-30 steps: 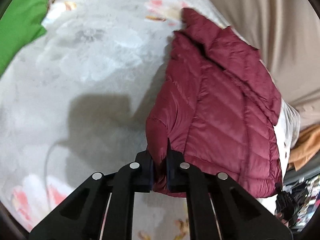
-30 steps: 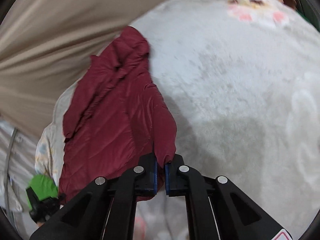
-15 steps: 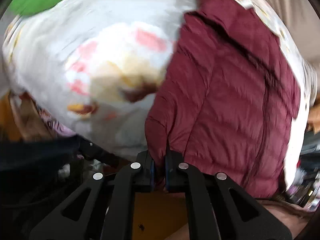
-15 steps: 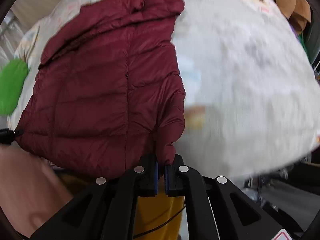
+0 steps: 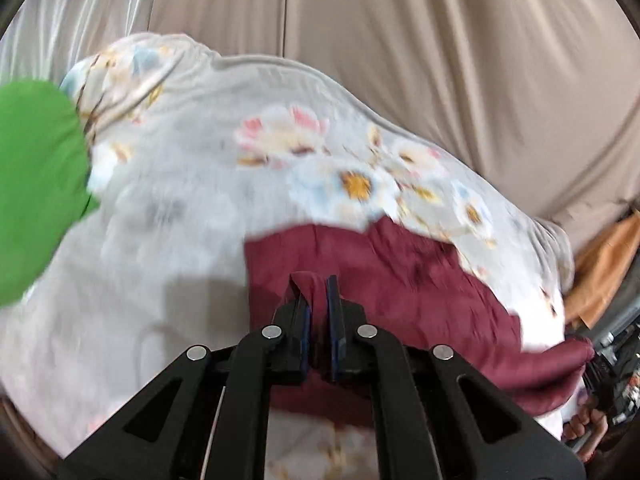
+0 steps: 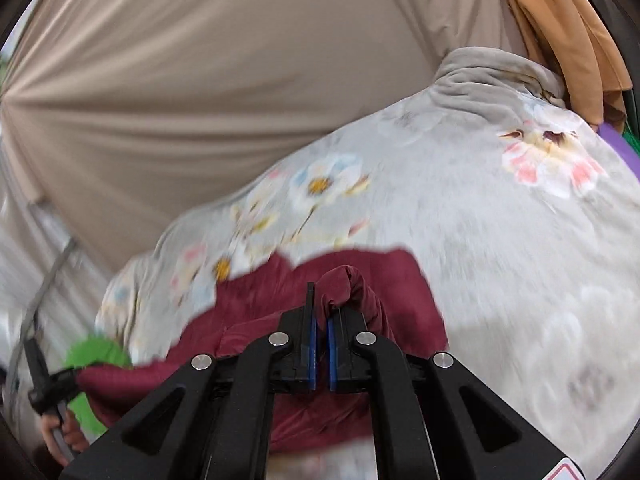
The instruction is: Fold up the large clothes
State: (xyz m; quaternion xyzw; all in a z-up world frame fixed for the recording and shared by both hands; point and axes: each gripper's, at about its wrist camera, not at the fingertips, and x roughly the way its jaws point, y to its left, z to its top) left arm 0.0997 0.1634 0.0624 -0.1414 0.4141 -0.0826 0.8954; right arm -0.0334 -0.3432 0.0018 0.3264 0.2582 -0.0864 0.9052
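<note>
Maroon jacket [image 5: 400,280], hanging upright half a second ago, now lies along the near edge of the floral blanket [image 5: 192,200] with our left gripper [image 5: 318,312] and right gripper [image 6: 320,320] clamped on its hem, ready for folding.

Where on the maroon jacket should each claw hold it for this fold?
At its near edge, one corner each, coming from the person's side. The maroon jacket lies spread on the floral blanket; left claw and right claw each pinch a bunched fold there, which looks right.
</note>
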